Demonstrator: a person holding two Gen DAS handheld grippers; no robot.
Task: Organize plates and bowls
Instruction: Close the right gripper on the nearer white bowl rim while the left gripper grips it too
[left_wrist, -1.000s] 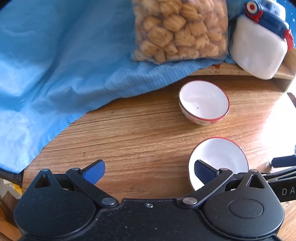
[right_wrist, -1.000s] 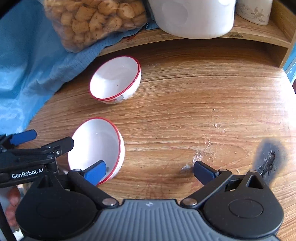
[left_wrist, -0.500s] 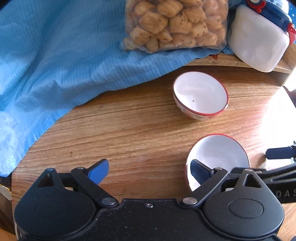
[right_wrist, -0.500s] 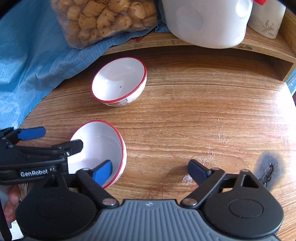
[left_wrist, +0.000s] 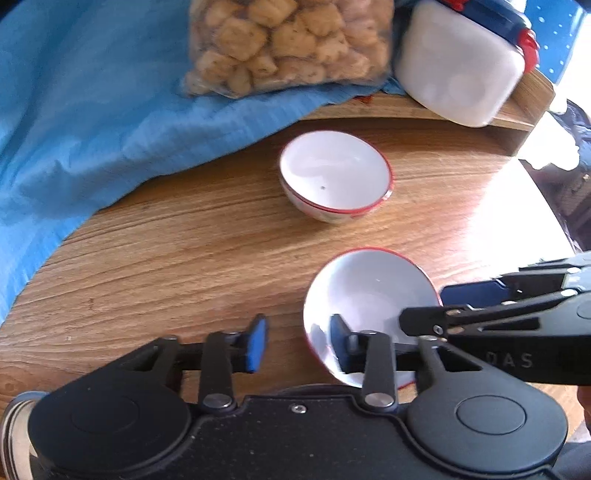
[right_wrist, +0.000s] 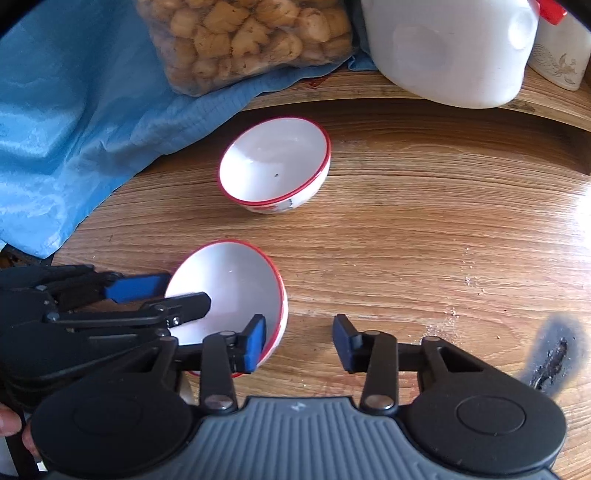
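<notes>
Your left hand-held gripper (left_wrist: 297, 341) and right hand-held gripper (right_wrist: 299, 341) straddle opposite rims of the near red-rimmed white ceramic bowl (right_wrist: 236, 284); jaws just closing, pads not visibly clamping yet.

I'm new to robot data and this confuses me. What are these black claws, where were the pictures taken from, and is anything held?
There is no robot. A person holds a two-finger gripper in each hand, each with a wide-angle camera looking along its fingers. One picture is from the left gripper, the other from the right gripper. On the table are a near bowl, nested bowls, a cloth, a snack bag and a jug. Both grippers have just been closing, astride opposite sides of the near bowl's rim. Gaps remain, so nothing is gripped yet.
</notes>
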